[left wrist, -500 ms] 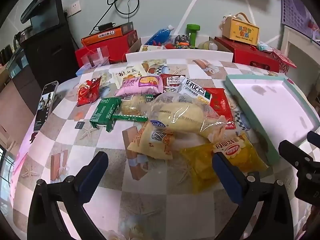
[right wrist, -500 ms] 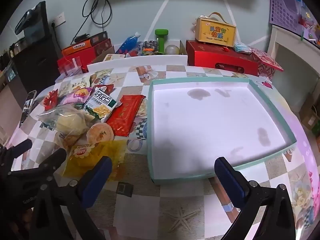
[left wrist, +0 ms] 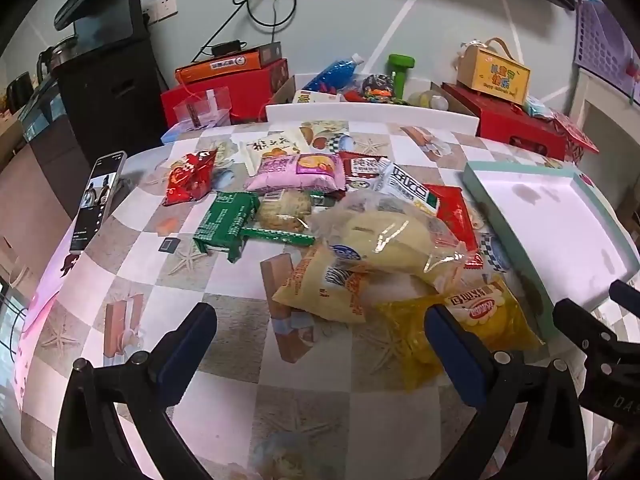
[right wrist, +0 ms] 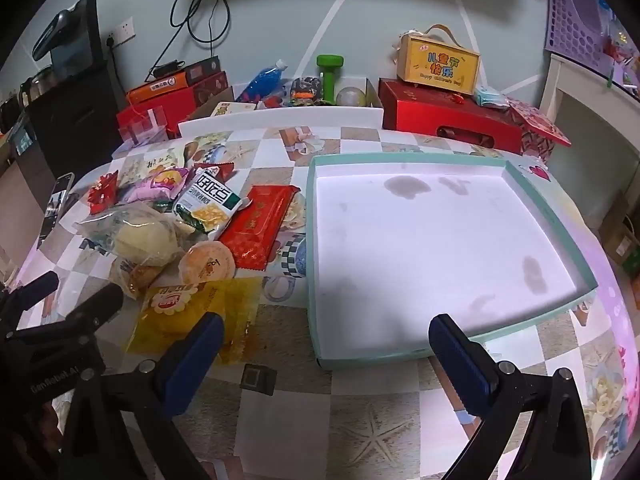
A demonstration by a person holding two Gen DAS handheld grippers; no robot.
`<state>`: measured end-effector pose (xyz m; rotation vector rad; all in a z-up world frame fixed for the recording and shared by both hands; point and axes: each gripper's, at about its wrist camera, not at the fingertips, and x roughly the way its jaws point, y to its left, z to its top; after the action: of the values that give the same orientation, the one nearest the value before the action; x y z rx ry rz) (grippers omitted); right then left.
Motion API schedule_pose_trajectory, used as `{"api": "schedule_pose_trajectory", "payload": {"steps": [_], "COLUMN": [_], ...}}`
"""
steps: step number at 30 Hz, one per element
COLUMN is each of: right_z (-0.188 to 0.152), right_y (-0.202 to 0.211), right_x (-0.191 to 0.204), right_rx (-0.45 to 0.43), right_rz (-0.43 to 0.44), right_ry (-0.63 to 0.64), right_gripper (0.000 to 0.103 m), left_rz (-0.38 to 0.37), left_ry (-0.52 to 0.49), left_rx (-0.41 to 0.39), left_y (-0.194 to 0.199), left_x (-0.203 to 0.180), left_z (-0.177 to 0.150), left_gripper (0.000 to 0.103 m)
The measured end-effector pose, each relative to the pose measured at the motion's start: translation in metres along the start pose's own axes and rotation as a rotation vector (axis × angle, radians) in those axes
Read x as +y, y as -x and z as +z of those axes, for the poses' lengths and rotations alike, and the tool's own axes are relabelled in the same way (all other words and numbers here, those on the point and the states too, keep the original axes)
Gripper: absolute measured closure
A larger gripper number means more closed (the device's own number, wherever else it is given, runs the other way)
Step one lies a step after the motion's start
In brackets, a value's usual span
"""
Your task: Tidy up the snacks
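Both grippers, left (left wrist: 320, 340) and right (right wrist: 326, 342), unmoved, jaws spread and empty above the checkered tabletop (left wrist: 248, 400), snack pile (left wrist: 360, 236) ahead.

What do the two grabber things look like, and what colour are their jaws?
Both look alike. The left gripper and the right gripper each have a black frame that splits into two angled arms, dotted with round silver bolts. Each arm ends in a flat, dark blue ribbed pad. Small pale lettering is printed on the black bodies, too blurry to read. No cables or sleeves show.
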<state>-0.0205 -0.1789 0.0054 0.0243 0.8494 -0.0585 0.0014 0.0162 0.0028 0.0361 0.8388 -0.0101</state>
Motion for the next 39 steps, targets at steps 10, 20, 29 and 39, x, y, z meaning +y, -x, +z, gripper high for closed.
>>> {"api": "schedule_pose_trajectory", "payload": {"steps": [10, 20, 29, 39], "right_z": [-0.0023, -0.0027, -0.0040, -0.0035], "right_y": [-0.0036, -0.0041, -0.0055, -0.0057], "right_x": [-0.0014, -0.0027, -0.0033, -0.0025], "right_rx": [0.017, 0.020, 0.022, 0.025], "right_rz": [0.005, 0.004, 0.005, 0.004], "right_ry": [-0.007, -0.010, -0.007, -0.007], "right_gripper": [0.000, 0.000, 0.000, 0.000], "left_rz": [0.014, 0.020, 0.023, 0.023], "left_ry": [0.034, 0.028, 0.037, 0.039], "left_rx": [-0.008, -0.006, -0.004, -0.004], "left_y": [0.0006, 0.0001, 0.0002, -0.0001], "left_x": [0.0062, 0.0050, 0.0061, 0.0073], "left_z": [0.0017, 0.0014, 0.0021, 0.0022], "left_gripper": [0.000, 0.000, 0.000, 0.000]}}
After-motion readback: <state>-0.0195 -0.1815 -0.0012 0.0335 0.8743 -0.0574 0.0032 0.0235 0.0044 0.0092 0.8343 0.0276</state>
